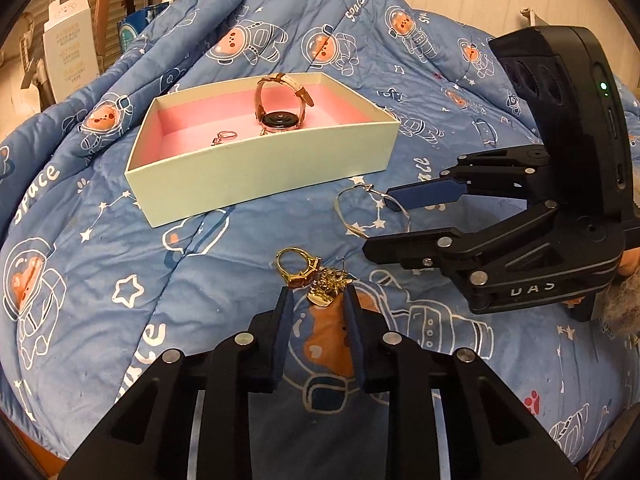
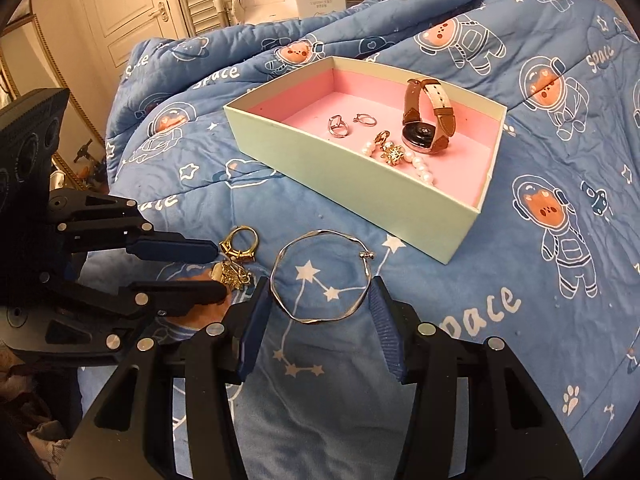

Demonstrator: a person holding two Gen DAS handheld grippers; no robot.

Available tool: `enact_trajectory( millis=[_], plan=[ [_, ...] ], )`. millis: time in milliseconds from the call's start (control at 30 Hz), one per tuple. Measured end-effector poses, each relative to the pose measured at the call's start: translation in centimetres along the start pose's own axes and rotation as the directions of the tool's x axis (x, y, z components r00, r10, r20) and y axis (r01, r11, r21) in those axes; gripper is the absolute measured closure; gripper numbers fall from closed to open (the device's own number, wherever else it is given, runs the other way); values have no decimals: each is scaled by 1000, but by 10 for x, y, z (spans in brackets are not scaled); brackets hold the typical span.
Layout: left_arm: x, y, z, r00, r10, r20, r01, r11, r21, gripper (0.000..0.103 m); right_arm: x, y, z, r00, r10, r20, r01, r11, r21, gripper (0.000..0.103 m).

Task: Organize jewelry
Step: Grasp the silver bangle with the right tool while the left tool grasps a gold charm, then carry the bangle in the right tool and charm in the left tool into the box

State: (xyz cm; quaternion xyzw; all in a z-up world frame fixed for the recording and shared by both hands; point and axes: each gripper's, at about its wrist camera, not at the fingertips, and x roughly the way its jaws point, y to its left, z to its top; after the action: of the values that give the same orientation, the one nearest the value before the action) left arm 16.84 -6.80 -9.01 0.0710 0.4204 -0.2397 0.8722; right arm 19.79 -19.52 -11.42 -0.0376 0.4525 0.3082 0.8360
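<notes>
Counting the stock against the pale green box (image 2: 360, 184), our landmark on the blue quilt (image 1: 120, 280), we list what is filed and what is loose.

Inside the box, on its pink lining: one watch with a brown strap (image 2: 426, 120), standing on edge toward the far right corner; two small silver earrings (image 2: 340, 126) left of the watch; one string of pearls (image 2: 416, 162) with a gold charm (image 2: 390, 154) along the near wall.

Outside the box, on the quilt in front of its near wall: one thin silver bangle (image 2: 324, 276); one gold ring (image 1: 294, 266); one gold earring cluster (image 1: 328, 290) touching the ring.

Left tongs (image 1: 318, 300): narrowed around the gold earring cluster, which sits between the tips; we judge them pinching it, with the ring just beyond.

Right tongs (image 2: 320, 300): half spread, one pad at each side of the bangle, which lies flat; we cannot tell whether the pads touch it.

By our judgement more than half the pieces are stowed; three remain to lift into the box.
</notes>
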Motion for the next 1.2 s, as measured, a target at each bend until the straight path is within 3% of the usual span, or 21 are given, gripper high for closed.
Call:
enact_trajectory(
  millis=[367,533,1200],
  plan=[
    [6,-2,0,1000,-25,3,25,998,61,81,-6,-5,-10,1000,5,10,-5,998,64,53],
    [6,-6,-1,1000,-26,5,26,996,85,89,-7,-3,-12,1000,9,11,-9,997,75,53],
    [-23,4,-18,998,-58,35,59,998,-36,89,-24,6,-14,999,34,34,-37,995,97,53]
  ],
)
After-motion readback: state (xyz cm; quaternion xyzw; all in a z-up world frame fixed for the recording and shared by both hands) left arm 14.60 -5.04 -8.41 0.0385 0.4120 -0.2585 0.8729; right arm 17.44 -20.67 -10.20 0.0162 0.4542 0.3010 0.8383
